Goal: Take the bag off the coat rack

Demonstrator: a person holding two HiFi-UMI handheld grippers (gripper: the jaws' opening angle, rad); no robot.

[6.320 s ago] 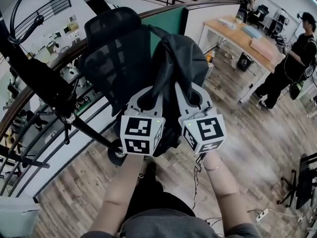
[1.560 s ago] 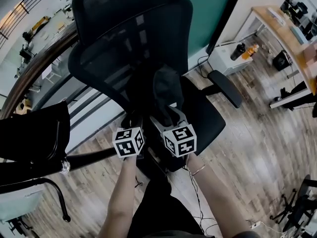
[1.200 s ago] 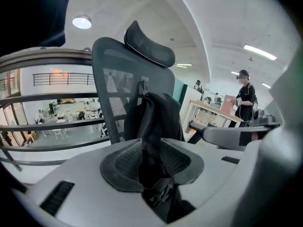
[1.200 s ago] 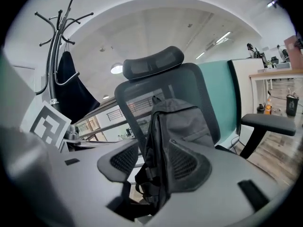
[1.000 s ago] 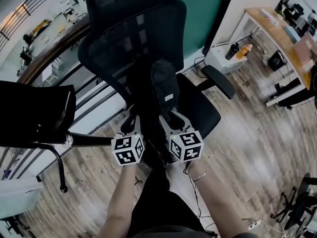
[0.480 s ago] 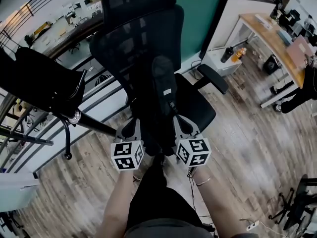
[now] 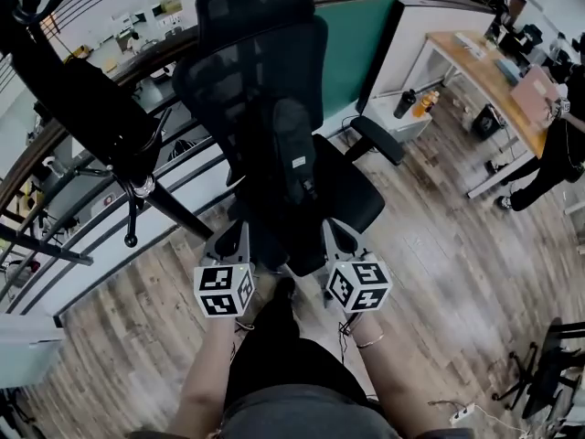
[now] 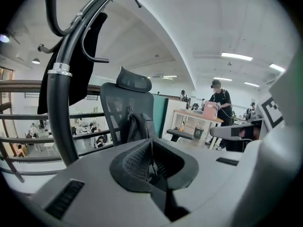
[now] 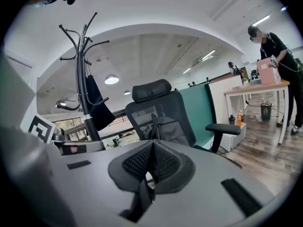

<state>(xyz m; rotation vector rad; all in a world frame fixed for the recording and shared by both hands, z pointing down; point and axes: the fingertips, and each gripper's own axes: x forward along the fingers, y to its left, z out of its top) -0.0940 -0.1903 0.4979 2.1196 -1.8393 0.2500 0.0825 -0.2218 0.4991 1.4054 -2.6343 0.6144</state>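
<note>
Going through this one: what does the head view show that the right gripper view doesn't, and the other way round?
Only the head view: the person's forearms and the marker cube on the right gripper. Only the right gripper view: that gripper's jaws, shut with nothing between them, and a ceiling lamp. Both: the black bag propped on the office chair, and the coat rack with a dark garment hanging on it.

Office chair [image 7: 251,71] ahead, coat rack [image 7: 176,219] left; open floor [image 7: 443,245] right.
</note>
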